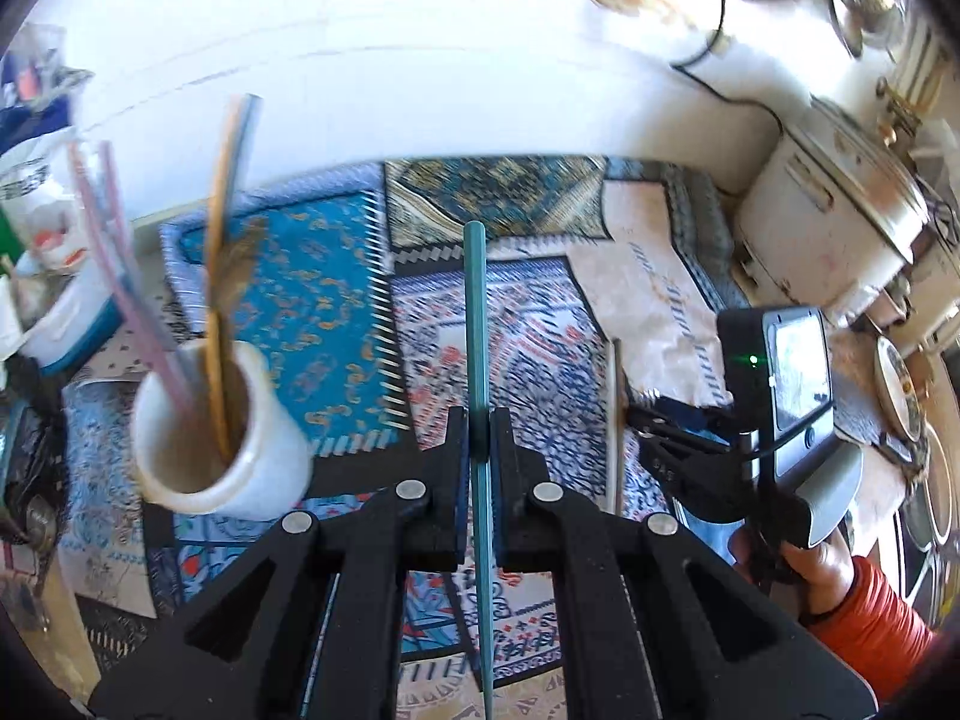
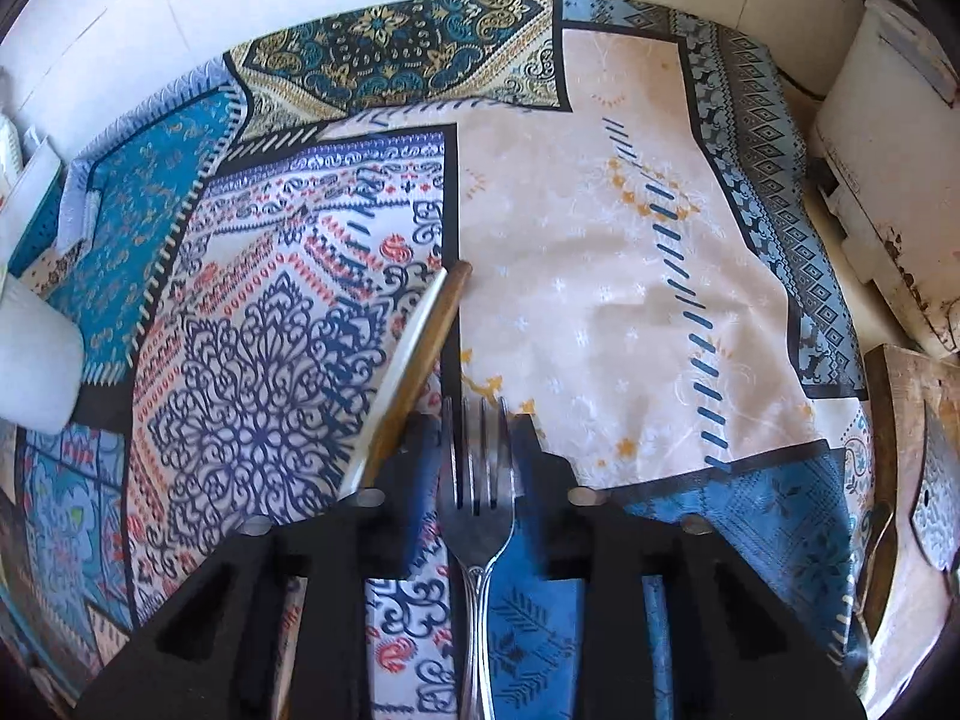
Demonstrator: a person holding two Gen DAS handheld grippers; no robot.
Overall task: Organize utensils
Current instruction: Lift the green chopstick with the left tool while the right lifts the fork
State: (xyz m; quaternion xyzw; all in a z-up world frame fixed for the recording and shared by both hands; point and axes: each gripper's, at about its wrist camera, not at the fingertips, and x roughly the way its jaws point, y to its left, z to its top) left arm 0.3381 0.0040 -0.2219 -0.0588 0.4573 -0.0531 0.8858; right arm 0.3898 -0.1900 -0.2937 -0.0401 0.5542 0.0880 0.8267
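The white cup (image 1: pixel 219 426) on the left already holds sticks. The left gripper (image 1: pixel 478 438) is clenched on a stiff, light, slippery green chopstick (image 1: pixel 477 324), which points away from it. To the right, a rigid metal fork (image 2: pixel 477 492) lies flat on the tablecloth (image 2: pixel 630 276), tines forward between the right gripper (image 2: pixel 477 450)'s parted fingers; its neck looks the best hold.

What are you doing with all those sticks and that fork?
A person is tidying utensils on a patterned tablecloth, with a hand-held gripper in each hand. The left hand-held gripper is shut on a teal chopstick, lifted near a white cup that already holds several sticks. The right hand-held gripper sits around a metal fork on the cloth, with a wooden stick lying just beside it.
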